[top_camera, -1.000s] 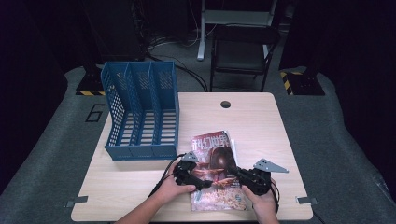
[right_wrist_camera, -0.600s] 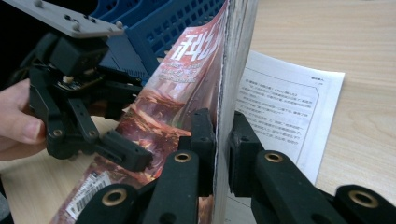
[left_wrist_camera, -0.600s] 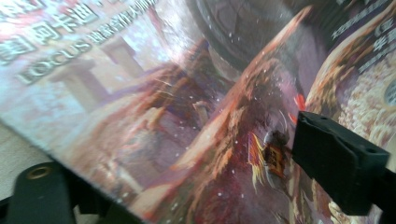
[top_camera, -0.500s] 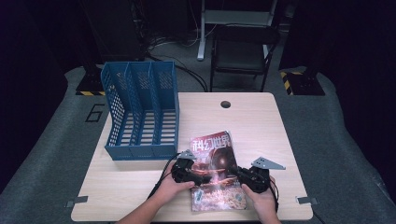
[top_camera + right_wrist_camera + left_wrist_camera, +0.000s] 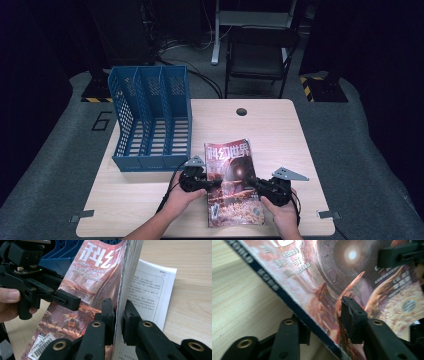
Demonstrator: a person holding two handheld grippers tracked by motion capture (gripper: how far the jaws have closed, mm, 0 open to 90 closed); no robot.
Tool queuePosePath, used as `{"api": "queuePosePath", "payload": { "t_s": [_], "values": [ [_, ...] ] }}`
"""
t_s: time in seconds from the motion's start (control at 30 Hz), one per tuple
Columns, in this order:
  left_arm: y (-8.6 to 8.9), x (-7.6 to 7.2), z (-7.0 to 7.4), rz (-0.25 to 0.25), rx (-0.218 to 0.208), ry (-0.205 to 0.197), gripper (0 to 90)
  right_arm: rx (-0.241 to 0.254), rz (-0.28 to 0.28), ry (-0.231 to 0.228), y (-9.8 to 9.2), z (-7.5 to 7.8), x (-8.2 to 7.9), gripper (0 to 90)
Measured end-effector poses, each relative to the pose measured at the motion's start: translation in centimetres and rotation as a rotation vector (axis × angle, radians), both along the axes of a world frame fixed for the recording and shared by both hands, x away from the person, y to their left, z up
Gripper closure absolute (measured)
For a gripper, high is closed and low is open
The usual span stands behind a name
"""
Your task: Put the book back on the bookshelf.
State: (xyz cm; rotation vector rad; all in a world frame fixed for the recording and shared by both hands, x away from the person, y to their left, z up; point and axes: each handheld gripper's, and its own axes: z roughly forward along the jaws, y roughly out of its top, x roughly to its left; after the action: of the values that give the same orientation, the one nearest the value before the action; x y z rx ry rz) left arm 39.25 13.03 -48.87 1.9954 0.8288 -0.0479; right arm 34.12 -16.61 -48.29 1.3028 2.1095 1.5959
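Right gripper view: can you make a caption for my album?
The right gripper pinches a magazine's open edge, with the left gripper opposite.

Recording lab or studio — dark curtained surround, grey carpet [image 5: 60,165], lone wooden table [image 5: 280,125] with cable hole, black-and-yellow hazard tape [image 5: 306,86] on stand bases, folding chair [image 5: 260,55], loose floor cables — staged workspace, not a home.

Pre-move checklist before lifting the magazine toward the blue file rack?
1. Right gripper shut on glossy red-covered magazine's page edge: ok.
2. Left gripper jaws straddle the spine edge and have just been closing; pad contact: cannot tell.
3. Pages gathered: not ok, a loose white page hangs outside the right grip.
4. Blue plastic three-slot file rack upright, slots empty: ok.
5. Wooden table path to rack: ok.
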Motion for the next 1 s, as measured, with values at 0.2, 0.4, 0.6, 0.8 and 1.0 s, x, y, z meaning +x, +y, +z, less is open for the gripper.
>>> {"api": "queuePosePath", "payload": {
  "t_s": [0.2,0.4,0.6,0.8,1.0],
  "values": [
    [0.8,0.0,1.2,-0.019,-0.019,0.044,72.1,0.025,0.011,0.010,-0.3,0.2,0.1,79.7],
    [1.4,-0.7,2.1,-0.014,-0.016,0.018,74.3,0.057,0.039,0.030,-0.3,0.1,0.1,78.8],
    [2.1,-1.3,2.9,-0.029,-0.004,-0.036,75.1,0.068,0.080,0.050,-0.1,0.5,0.2,78.4],
    [2.7,-1.9,3.5,-0.041,0.005,-0.070,76.9,0.055,0.109,0.076,0.1,0.7,0.2,77.9],
    [3.0,-1.9,4.2,-0.045,0.002,-0.093,77.6,0.026,0.114,0.048,0.5,1.1,0.1,79.0]
  ]
}}
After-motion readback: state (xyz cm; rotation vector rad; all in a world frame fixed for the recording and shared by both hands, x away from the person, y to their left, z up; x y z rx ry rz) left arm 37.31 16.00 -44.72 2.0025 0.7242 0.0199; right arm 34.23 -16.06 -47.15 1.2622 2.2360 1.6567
